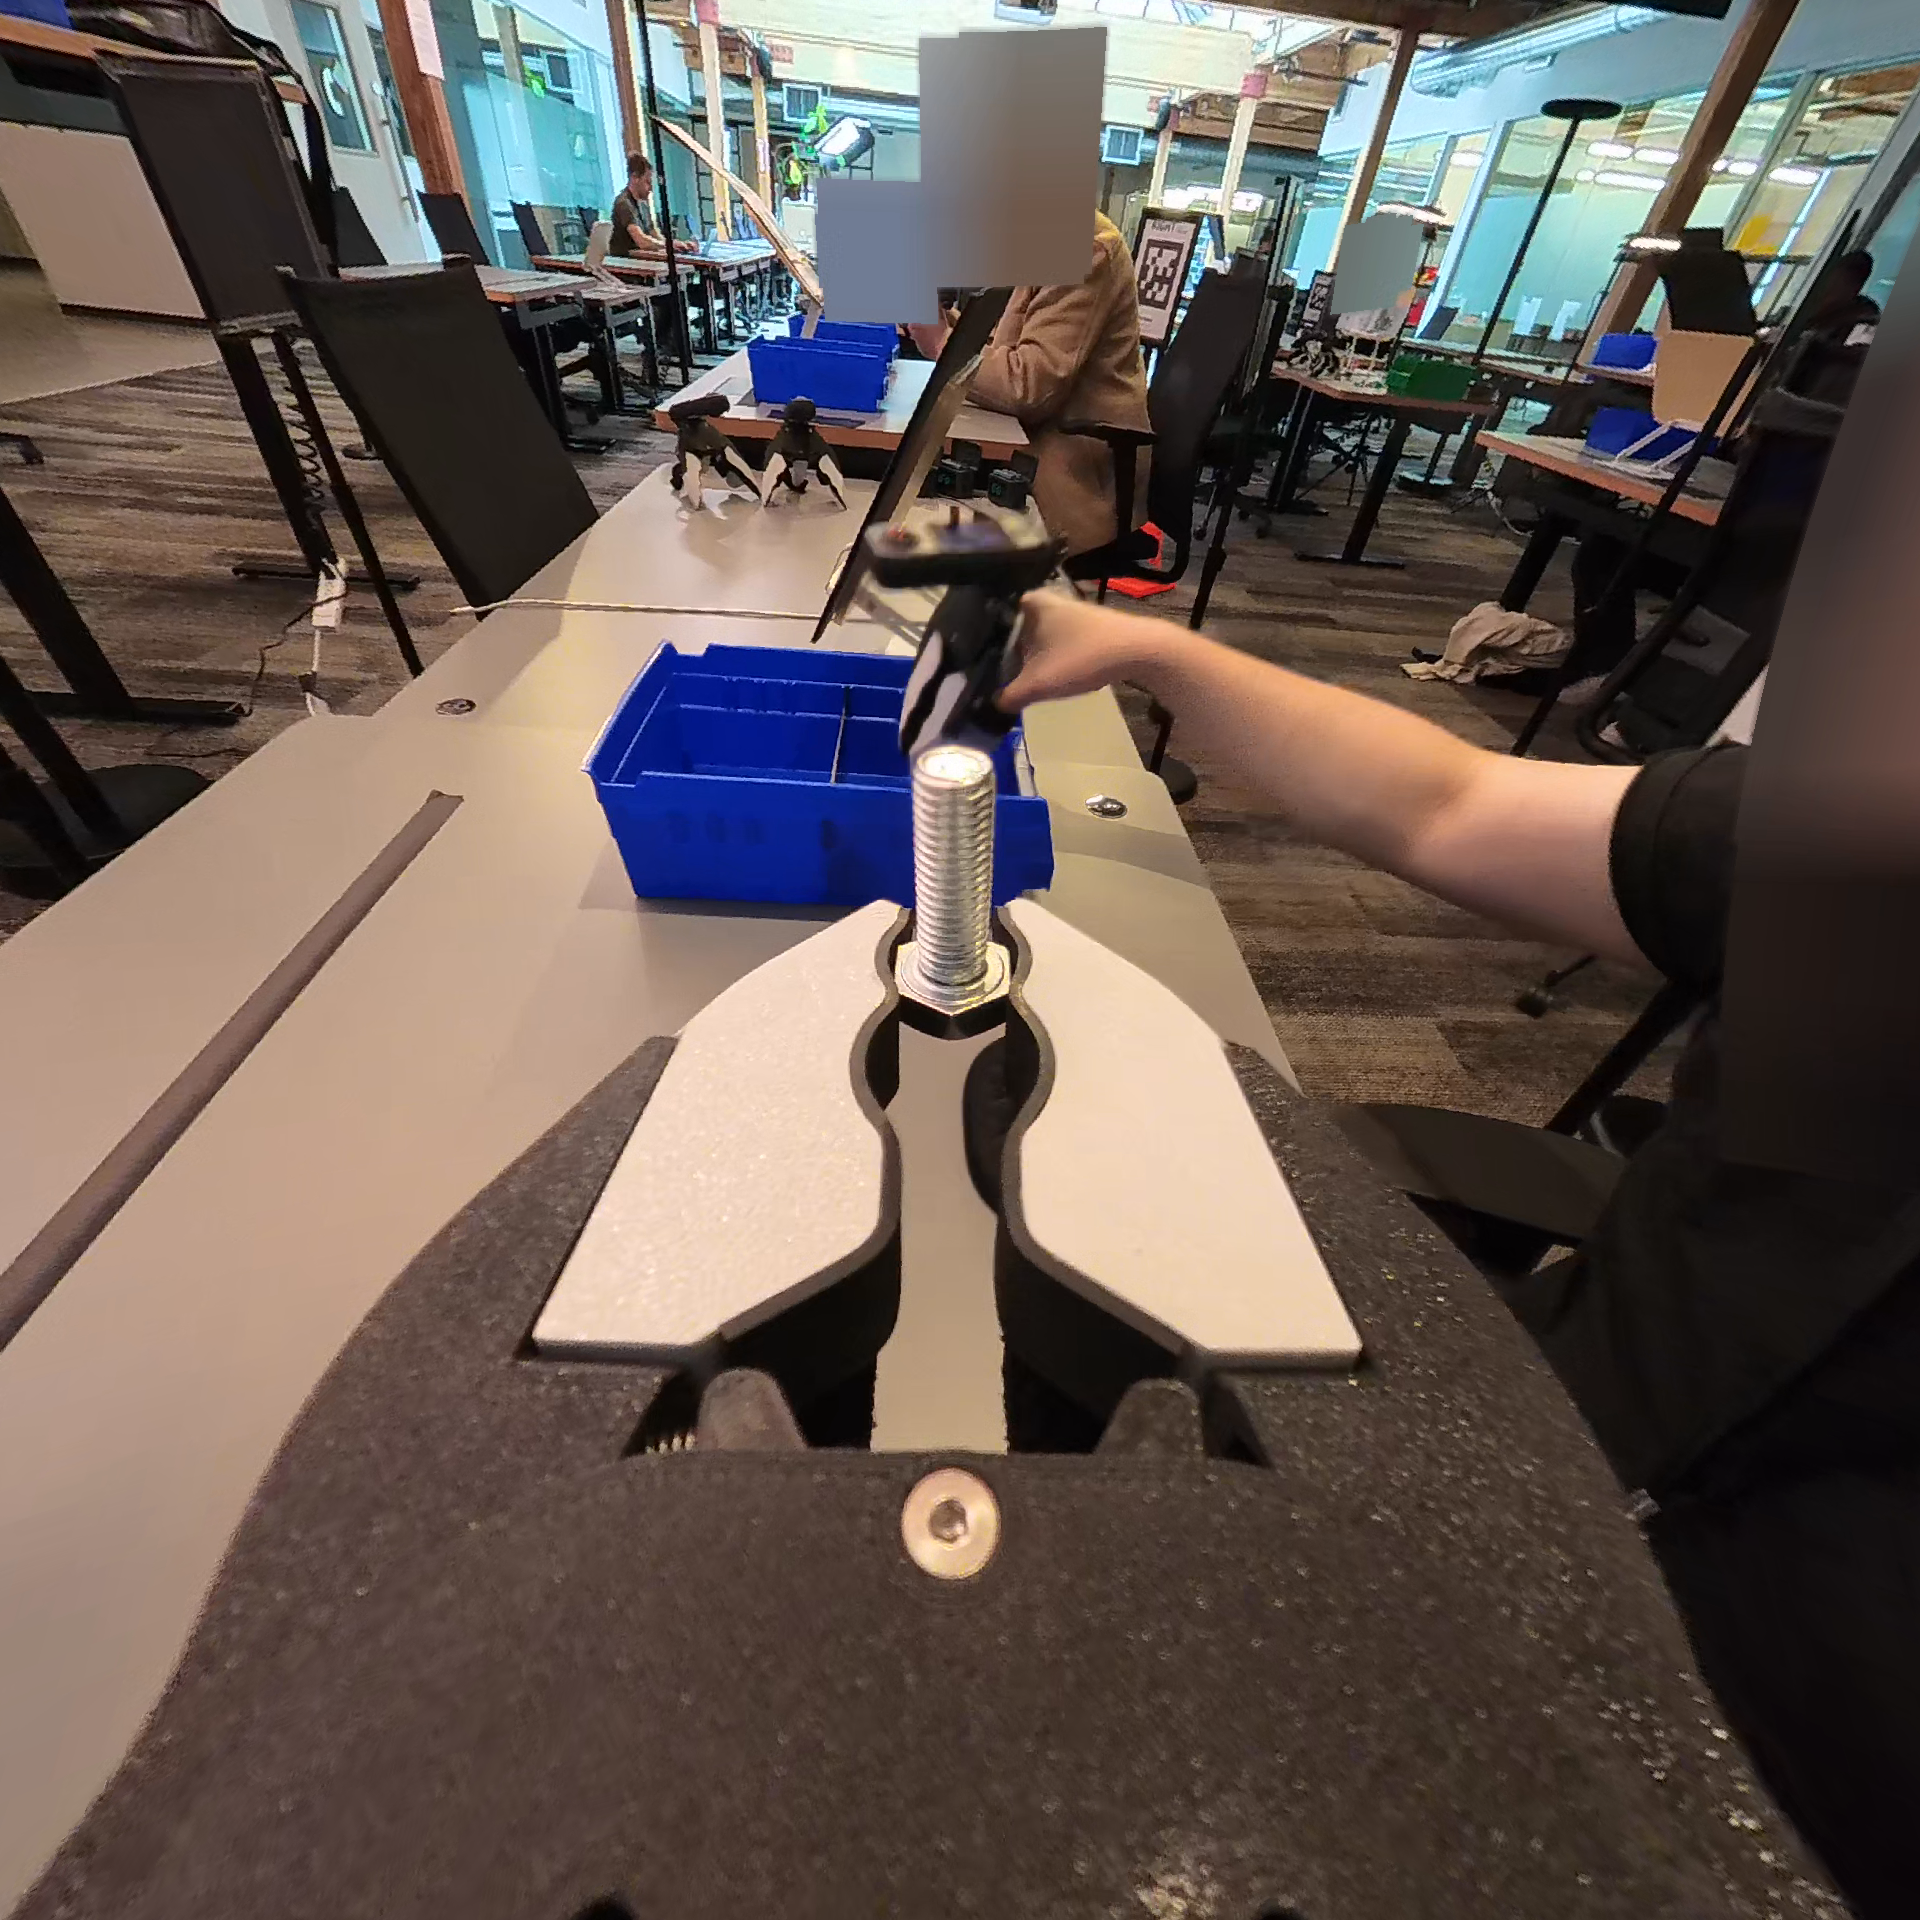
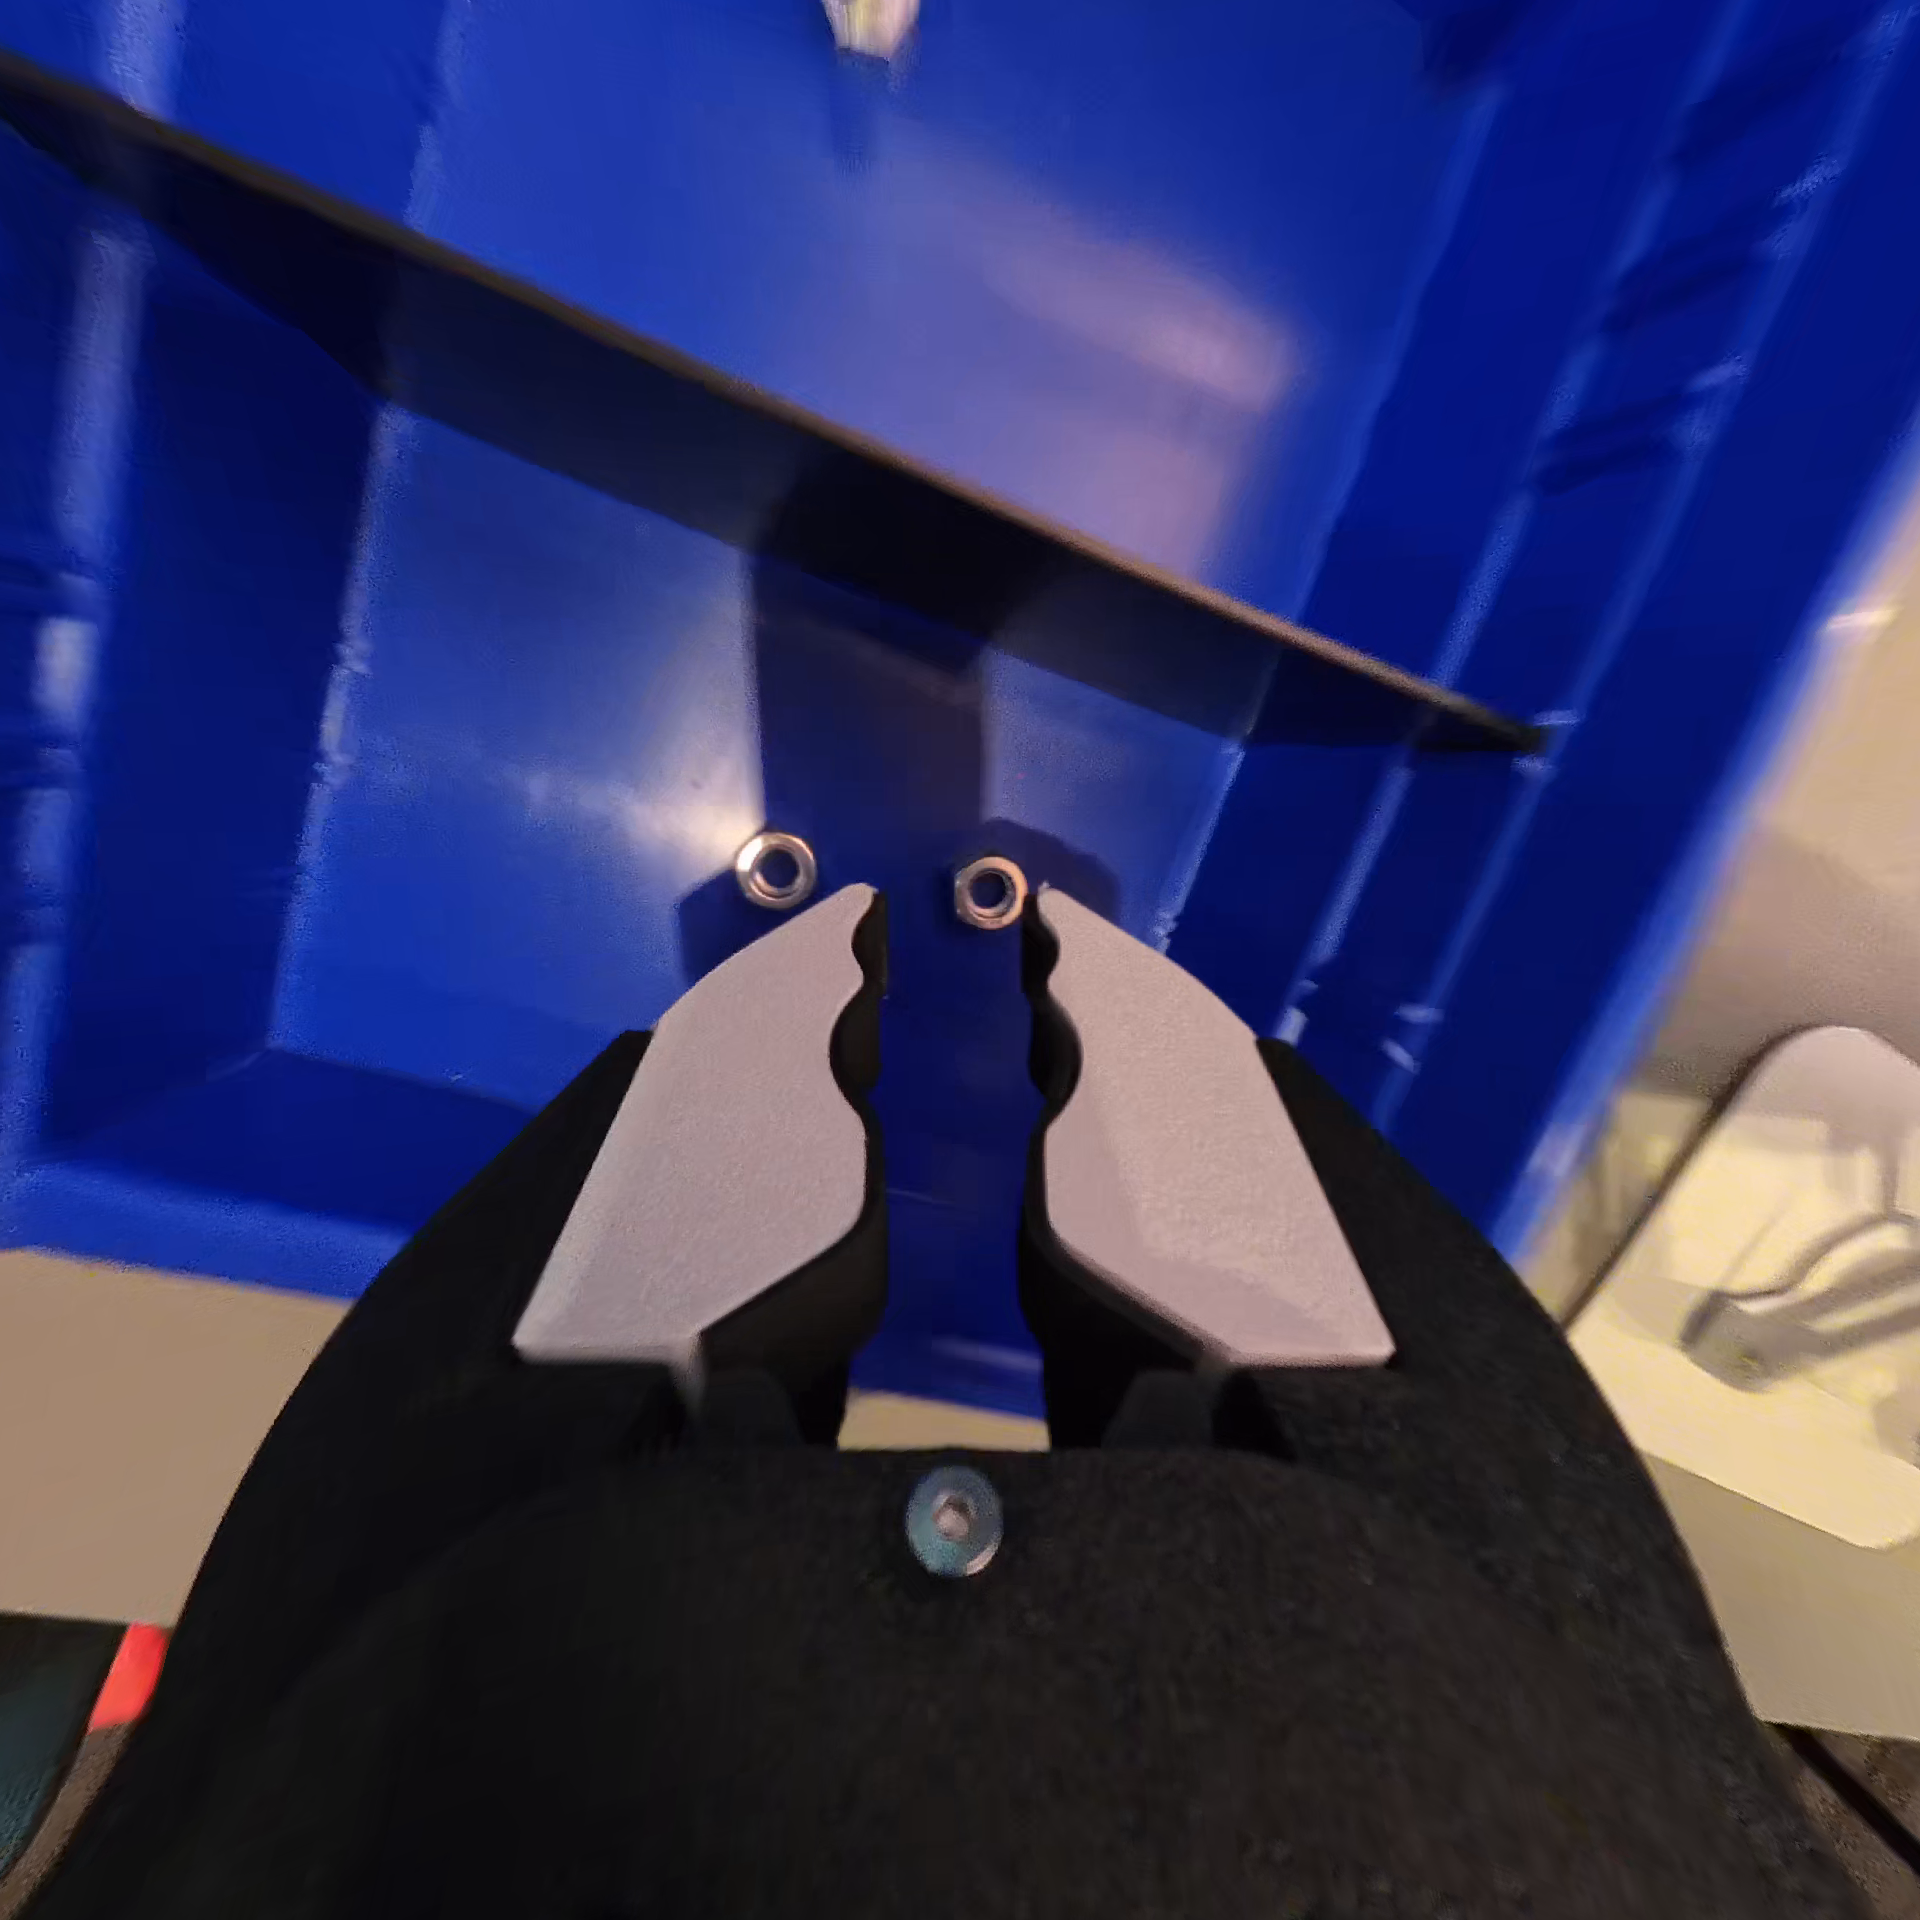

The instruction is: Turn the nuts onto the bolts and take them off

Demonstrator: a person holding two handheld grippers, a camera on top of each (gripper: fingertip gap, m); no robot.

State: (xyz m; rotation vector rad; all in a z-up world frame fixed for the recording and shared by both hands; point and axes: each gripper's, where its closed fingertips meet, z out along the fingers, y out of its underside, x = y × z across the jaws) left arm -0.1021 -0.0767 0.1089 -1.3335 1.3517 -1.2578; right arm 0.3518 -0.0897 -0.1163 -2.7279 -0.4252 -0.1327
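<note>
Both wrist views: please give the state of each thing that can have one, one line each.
Left claw: shut on the bolt's hex head.
Bolt: upright, threads bare, no nut on it.
Right claw: open, empty, inside the blue bin.
Two nuts: loose on the bin floor, ungripped.

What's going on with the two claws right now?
Left gripper shut on upright bolt. Right gripper open inside blue bin, nearing two loose nuts. Nothing blocking.
</note>
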